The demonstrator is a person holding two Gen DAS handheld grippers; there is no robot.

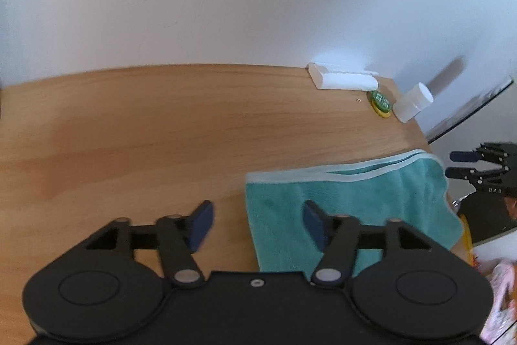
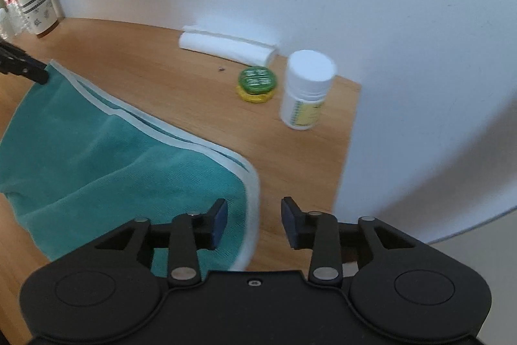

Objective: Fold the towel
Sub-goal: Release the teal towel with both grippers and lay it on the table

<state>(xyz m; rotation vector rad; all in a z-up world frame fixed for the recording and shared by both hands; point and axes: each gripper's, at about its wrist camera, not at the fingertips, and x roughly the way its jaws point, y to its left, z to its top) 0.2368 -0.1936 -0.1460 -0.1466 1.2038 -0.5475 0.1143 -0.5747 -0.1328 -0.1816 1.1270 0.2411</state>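
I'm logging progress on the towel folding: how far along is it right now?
One fold looks done: the teal cloth towel with pale trim lies doubled on the wooden table, two trimmed edges stacked along its far side. Nothing is in hand: the left gripper and right gripper both stand open over its corners. Any further fold remains; the layers look slightly uneven.

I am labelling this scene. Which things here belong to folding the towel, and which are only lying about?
For the job:
teal towel
left gripper, open
right gripper, open

Lying about:
white bottle
green-lidded tin
folded white cloth
patterned cup
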